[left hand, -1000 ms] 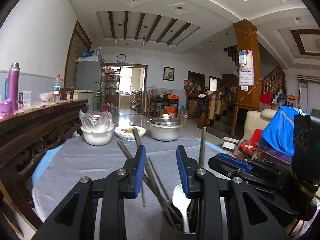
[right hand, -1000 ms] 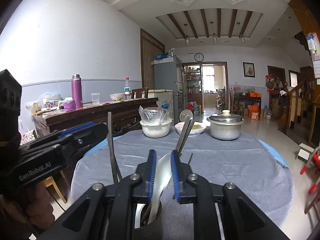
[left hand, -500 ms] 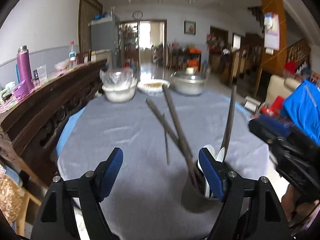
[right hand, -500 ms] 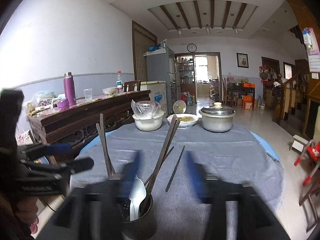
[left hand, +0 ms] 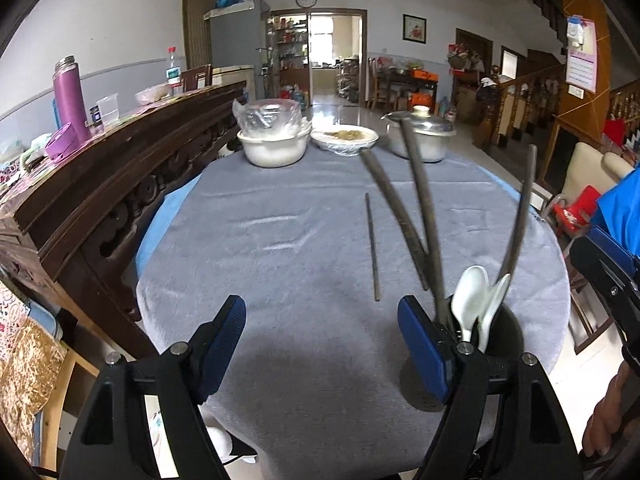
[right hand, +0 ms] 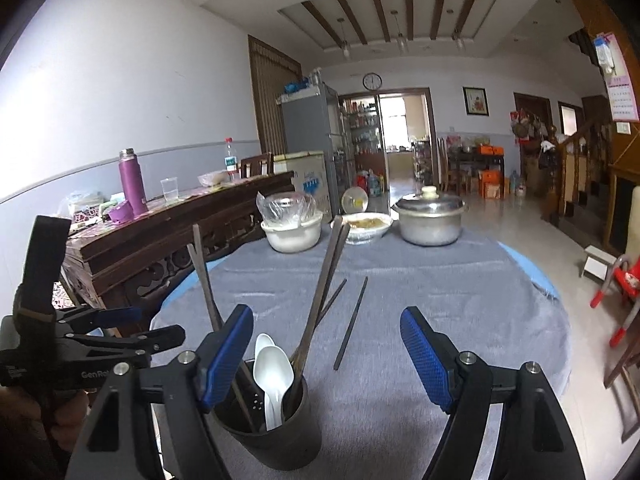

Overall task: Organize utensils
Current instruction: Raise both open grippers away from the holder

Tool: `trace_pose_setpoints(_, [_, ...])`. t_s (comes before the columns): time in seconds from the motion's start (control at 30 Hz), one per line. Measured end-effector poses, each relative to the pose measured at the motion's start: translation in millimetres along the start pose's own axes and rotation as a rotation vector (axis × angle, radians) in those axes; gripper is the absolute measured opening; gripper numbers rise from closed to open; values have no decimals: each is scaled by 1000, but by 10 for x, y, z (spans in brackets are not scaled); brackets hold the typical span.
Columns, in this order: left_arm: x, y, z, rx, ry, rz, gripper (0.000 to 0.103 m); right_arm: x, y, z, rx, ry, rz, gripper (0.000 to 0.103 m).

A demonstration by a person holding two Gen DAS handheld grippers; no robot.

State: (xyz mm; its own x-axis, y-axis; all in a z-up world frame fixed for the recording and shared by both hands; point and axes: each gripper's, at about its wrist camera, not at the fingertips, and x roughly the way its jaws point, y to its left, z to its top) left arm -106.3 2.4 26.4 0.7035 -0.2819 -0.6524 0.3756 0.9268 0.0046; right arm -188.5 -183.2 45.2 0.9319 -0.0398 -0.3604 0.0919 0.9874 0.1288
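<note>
A dark utensil holder (right hand: 272, 428) stands near the front edge of the grey-clothed table (right hand: 440, 304). It holds white spoons (right hand: 274, 376) and several dark chopsticks (right hand: 324, 284). The holder also shows in the left wrist view (left hand: 496, 344) with its spoons (left hand: 472, 300). One loose dark chopstick (right hand: 352, 322) lies on the cloth beyond the holder; it also shows in the left wrist view (left hand: 372, 246). My left gripper (left hand: 322, 348) is open and empty, just left of the holder. My right gripper (right hand: 326, 356) is open and empty, behind the holder.
At the table's far end stand a white bowl with a plastic bag (left hand: 274, 142), a plate of food (left hand: 346, 138) and a lidded metal pot (left hand: 420, 136). A dark wooden sideboard (left hand: 120, 168) with a purple flask (left hand: 70, 96) runs along the left. Chairs stand right.
My right gripper has opened and let go of a white spoon, which now stands in the holder. My left gripper has opened wide too. Both have drawn back from the holder.
</note>
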Motion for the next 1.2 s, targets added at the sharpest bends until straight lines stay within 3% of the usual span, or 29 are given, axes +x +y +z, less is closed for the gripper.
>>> trace_pose_setpoints(0.5, [73, 6, -31, 5, 65, 48, 82, -1, -24, -46, 26, 44, -22, 79])
trace_pose_setpoints(0.67, [268, 276, -38, -89, 124, 51, 82, 19, -249, -77, 87, 77, -67, 79])
trace_pose_setpoints(0.87, [486, 571, 158, -136, 105, 113, 82, 154, -565, 14, 122, 88, -155, 79])
trace_pose_setpoints(1.1, [1205, 978, 653, -184, 108, 177, 82, 835, -1126, 291, 169, 124, -247, 79])
trace_pose_setpoints(1.2, [1619, 1049, 929, -169, 164, 188, 82, 1381, -1412, 447, 185, 207, -272, 79])
